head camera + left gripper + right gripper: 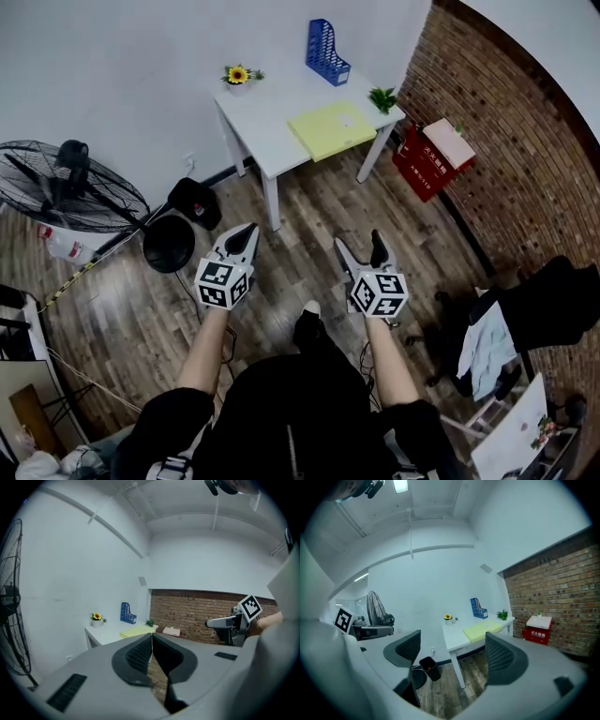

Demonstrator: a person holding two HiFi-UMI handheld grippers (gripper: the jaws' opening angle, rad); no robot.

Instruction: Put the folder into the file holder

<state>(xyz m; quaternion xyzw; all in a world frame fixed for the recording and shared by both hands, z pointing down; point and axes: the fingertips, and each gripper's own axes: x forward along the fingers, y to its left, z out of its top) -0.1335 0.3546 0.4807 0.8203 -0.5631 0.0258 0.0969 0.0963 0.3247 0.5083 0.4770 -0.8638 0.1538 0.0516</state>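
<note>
A yellow folder [331, 128] lies flat on the white table [272, 131] near its front right side. The blue file holder [326, 52] stands upright at the table's back edge. Both also show in the left gripper view, folder [136, 631] and file holder [127, 613], and in the right gripper view, folder [483, 630] and file holder [478, 608]. My left gripper [245, 235] is shut and empty, held over the wooden floor well short of the table. My right gripper [360, 247] is open and empty, level with the left one.
A sunflower pot [238, 75] and a small green plant [382, 98] sit on the table. A standing fan [70, 187] and a black bin [169, 244] are left of the table. A red box [432, 157] stands by the brick wall; a chair with clothes [525, 319] is at right.
</note>
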